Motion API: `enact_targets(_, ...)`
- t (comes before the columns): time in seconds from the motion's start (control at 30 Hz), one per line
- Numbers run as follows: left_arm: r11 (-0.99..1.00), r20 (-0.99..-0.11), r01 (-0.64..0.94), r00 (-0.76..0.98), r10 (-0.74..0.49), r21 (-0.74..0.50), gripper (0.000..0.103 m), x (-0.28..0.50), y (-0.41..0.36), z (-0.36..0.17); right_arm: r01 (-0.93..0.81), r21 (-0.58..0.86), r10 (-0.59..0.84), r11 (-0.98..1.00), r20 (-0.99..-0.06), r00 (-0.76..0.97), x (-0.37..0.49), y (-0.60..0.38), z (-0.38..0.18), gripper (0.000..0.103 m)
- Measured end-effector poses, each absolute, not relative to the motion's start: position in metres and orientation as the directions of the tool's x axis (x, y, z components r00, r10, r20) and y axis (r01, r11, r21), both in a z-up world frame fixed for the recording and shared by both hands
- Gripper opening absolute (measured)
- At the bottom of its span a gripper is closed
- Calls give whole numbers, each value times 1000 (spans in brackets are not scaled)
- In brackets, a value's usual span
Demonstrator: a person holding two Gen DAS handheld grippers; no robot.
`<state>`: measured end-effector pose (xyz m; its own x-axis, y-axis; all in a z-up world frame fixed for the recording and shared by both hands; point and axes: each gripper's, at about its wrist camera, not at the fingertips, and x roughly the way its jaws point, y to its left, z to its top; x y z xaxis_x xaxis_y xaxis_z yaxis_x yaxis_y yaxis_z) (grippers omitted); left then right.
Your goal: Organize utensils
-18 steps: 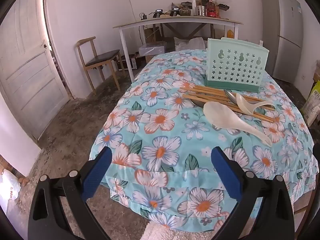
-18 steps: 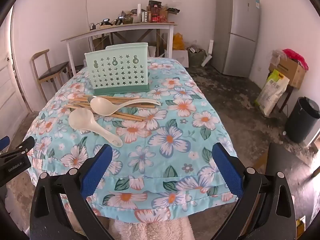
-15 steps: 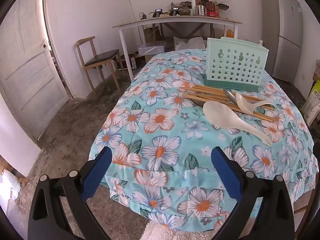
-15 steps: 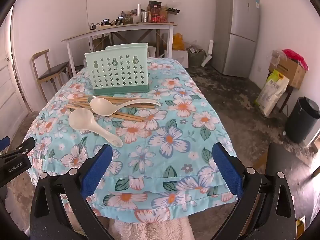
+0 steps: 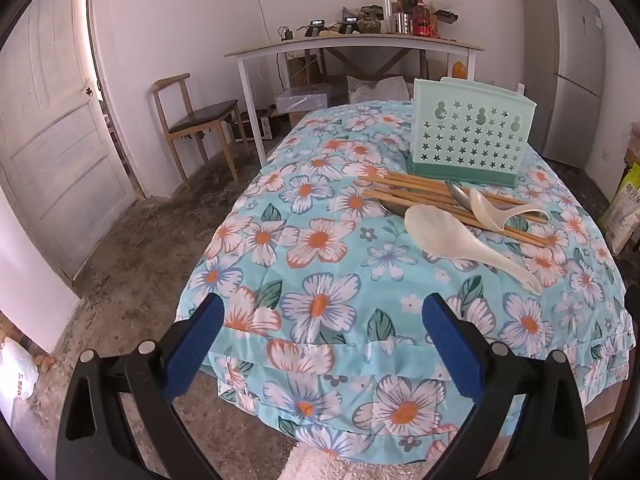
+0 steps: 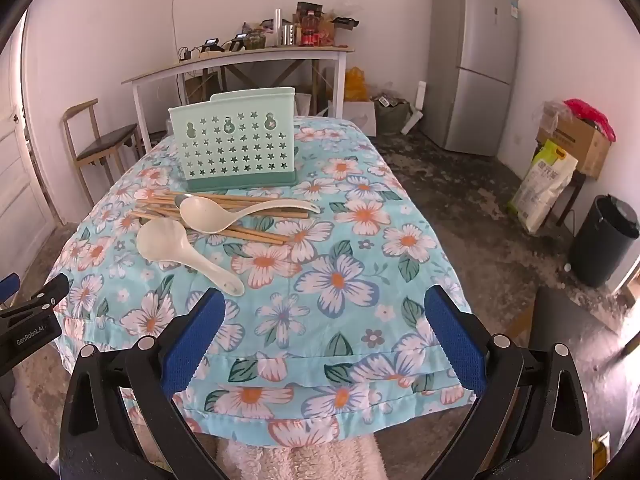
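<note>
Spoons and sticks are lying in a pile on the counter (image 6: 352,264), which is wearing a light blue cloth with big white and orange flowers. A flat white plastic rice scoop (image 6: 176,248) (image 5: 452,236) is lying nearest the front, with its handle pointing toward the front edge. A white plastic soup ladle (image 6: 224,212) (image 5: 492,210) is resting on top of a bunch of long light brown wooden chopsticks (image 6: 248,234) (image 5: 420,196). A shiny metal spoon (image 5: 460,198) is peeking out from under the ladle. Just behind the pile, a mint green plastic holder with star-shaped holes (image 6: 236,146) (image 5: 466,136) is standing upright on its darker green base.

The left tool (image 5: 320,336) is hanging over the front edge of the counter with its blue pads spread wide apart, holding nothing. The right tool (image 6: 324,336) is doing the same, wide open and holding nothing. Both are well apart from the pile.

A wooden chair with a dark seat (image 5: 192,120) is standing by the wall. A long white side table (image 6: 240,60) full of small things is standing behind. A tall grey fridge (image 6: 472,60) is standing in the corner, and a black bin (image 6: 604,240) is sitting on the floor.
</note>
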<state>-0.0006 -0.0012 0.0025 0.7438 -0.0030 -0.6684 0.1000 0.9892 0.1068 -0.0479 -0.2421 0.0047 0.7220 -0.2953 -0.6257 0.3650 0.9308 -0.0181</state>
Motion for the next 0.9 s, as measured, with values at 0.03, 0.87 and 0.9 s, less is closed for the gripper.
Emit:
enact_targets(0.03,989,-668,100,744,-3,106,97,-1,-1,2,366,-18,-296,931,-626,722,-48,-242,5,95)
enact_targets(0.87,990,-671,97,741,-5,100,97,1,0,3,363,-19,-295,931,-624,724,-47,-243,6,95)
enact_targets(0.9,990,-673,97,740,-4,101,97,1,1,3,362,-19,-294,932,-624,724,-44,-242,5,95)
